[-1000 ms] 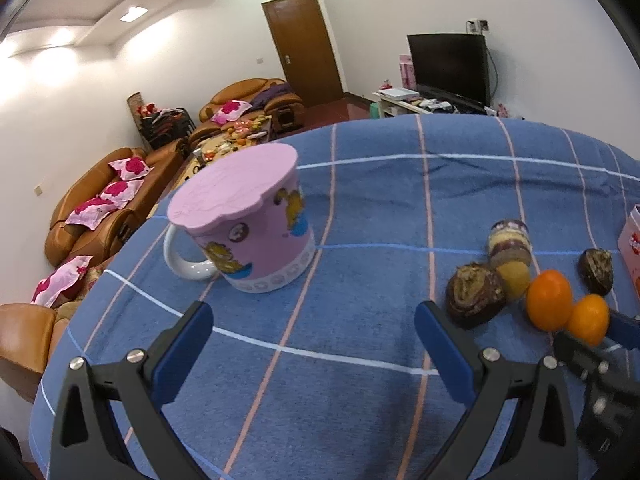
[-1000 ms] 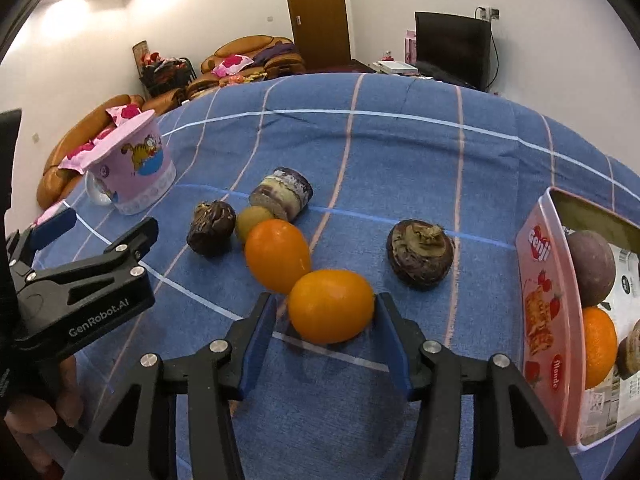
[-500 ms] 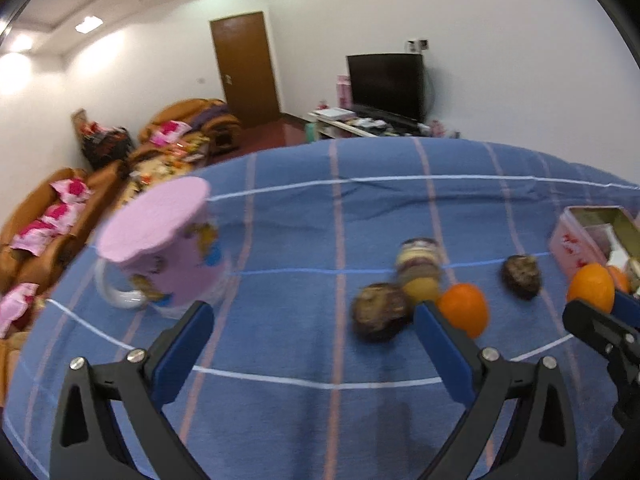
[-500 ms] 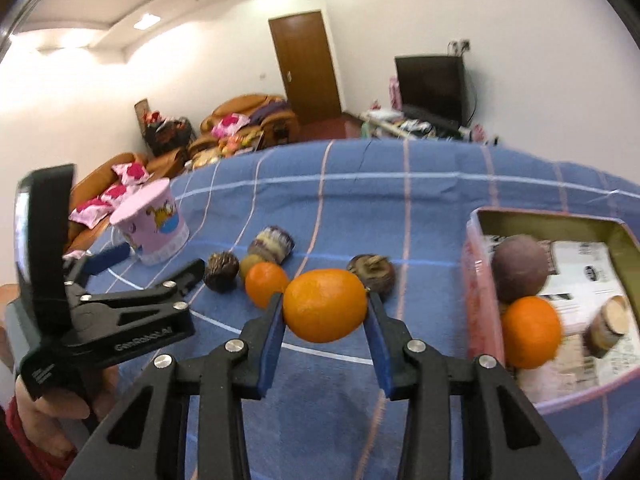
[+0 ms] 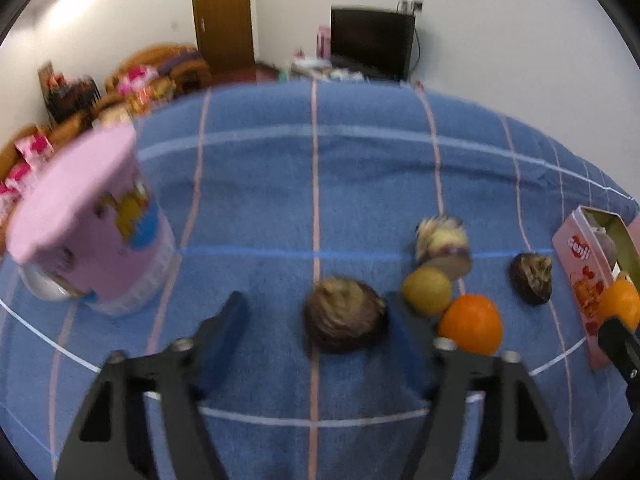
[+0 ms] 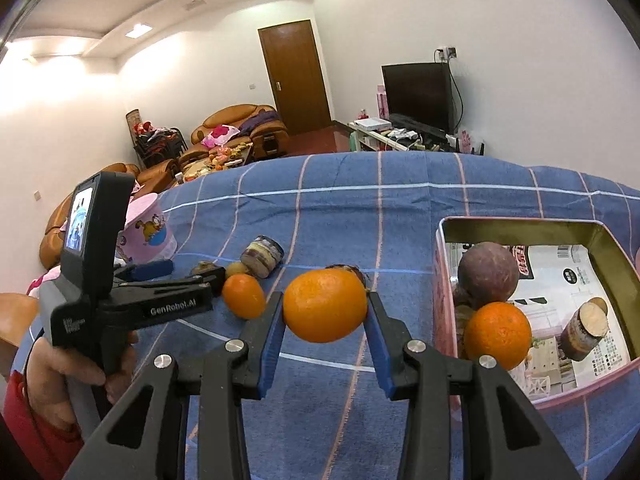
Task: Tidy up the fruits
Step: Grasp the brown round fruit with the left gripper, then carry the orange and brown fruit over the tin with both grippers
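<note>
Two grippers in play. Right gripper (image 6: 325, 316) is clamped on an orange (image 6: 325, 306), pads on its left and right flanks, fruit lifted above the blue cloth (image 6: 400, 208), just left of the pink tin (image 6: 443, 280). Tin already holds another orange (image 6: 498, 336), a dark round fruit (image 6: 488, 276) and a cut piece.

Left gripper (image 5: 320, 336) is spread wide around a dark brown fruit (image 5: 345, 318) on the cloth, neither pad clearly touching; view is blurred. Loose on the cloth nearby: a second orange (image 5: 471, 324), a small yellow fruit (image 5: 427, 291), a cut chunk, another dark fruit (image 5: 532, 278). Pink mug (image 5: 92, 232) stands well left.

Handling guess: orange is light, firm but squashable, skin a bit slick, so grip across the widest middle with moderate squeeze. Brown fruit looks rough and hard, so less slip; same grip across the middle.

Risk: round fruit rolls if nudged off-centre.
</note>
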### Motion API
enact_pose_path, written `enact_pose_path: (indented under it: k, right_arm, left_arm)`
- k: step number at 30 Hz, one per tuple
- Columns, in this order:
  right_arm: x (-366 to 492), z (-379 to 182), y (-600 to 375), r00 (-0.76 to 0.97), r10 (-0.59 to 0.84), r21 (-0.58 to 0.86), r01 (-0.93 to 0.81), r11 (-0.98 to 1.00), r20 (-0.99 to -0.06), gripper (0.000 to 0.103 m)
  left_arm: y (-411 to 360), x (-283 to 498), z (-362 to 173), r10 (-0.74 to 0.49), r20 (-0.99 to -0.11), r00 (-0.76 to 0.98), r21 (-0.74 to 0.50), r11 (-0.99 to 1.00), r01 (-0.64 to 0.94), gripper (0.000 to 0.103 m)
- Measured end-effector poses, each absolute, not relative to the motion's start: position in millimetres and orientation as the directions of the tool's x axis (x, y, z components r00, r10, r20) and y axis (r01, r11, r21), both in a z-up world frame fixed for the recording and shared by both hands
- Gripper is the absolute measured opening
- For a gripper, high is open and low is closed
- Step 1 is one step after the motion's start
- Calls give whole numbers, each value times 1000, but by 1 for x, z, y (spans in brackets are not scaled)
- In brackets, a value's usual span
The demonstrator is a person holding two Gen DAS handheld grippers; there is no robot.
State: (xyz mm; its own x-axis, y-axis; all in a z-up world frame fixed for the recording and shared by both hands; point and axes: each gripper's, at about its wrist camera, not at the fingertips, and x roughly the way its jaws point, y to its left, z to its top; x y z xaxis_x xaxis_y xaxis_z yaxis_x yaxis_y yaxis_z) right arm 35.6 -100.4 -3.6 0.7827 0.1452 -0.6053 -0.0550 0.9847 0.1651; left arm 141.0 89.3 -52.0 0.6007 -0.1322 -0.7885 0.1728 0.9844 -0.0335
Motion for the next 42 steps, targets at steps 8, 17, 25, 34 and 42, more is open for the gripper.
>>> enact_pose_path:
  k: [8, 17, 25, 34, 42]
  right_arm:
    - [39, -5, -102, 788, 151, 167, -62, 984, -597, 41]
    - [20, 9, -96, 867, 101, 99, -59, 993, -488, 41]
    - [19, 8, -83, 875, 66, 18, -65, 998, -479, 41]
    - [5, 11, -75, 894, 44, -16, -57, 998, -447, 42]
    - [-9, 10, -77, 894, 44, -21, -60, 998, -446, 42]
  left_arm:
    - [88, 128, -45, -117, -767, 631, -2, 984, 180, 41]
    - [100, 74, -10, 59, -543, 838, 90, 996, -12, 41]
    - [84, 37, -5, 67, -504, 861, 97, 995, -20, 41]
    - [73, 22, 0, 95, -459, 883, 97, 994, -56, 41]
    - [65, 10, -1, 102, -451, 887, 91, 994, -68, 41]
